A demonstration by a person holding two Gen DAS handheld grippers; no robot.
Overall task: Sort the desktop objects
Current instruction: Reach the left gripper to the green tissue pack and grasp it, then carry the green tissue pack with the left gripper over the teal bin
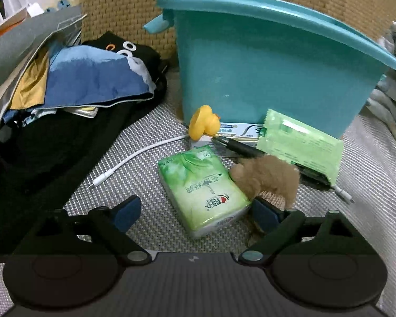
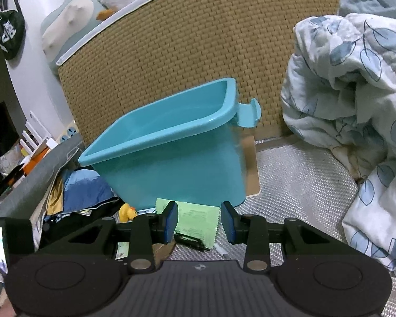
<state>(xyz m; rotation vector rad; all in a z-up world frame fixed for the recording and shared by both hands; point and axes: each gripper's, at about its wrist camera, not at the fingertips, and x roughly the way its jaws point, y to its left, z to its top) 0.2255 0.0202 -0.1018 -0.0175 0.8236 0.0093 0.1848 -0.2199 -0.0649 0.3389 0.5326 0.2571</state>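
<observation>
A teal plastic bin (image 1: 264, 66) stands on the woven mat; it also shows in the right wrist view (image 2: 177, 158). In front of it lie a yellow rubber duck (image 1: 204, 122), a green tissue pack (image 1: 203, 187), a brown plush toy (image 1: 268, 177), a black pen (image 1: 237, 146), a light green wipes pack (image 1: 301, 142) and a white cable (image 1: 134, 158). My left gripper (image 1: 195, 214) is open, low over the mat, its fingers either side of the tissue pack's near end. My right gripper (image 2: 199, 223) is open and empty above the wipes pack (image 2: 198, 218), facing the bin.
A pile of dark clothes and blue cloth (image 1: 92, 79) lies left of the bin. A rumpled leaf-print quilt (image 2: 356, 105) fills the right side. A tan woven headboard (image 2: 184, 52) stands behind the bin. A flat box (image 1: 240, 130) lies under the duck.
</observation>
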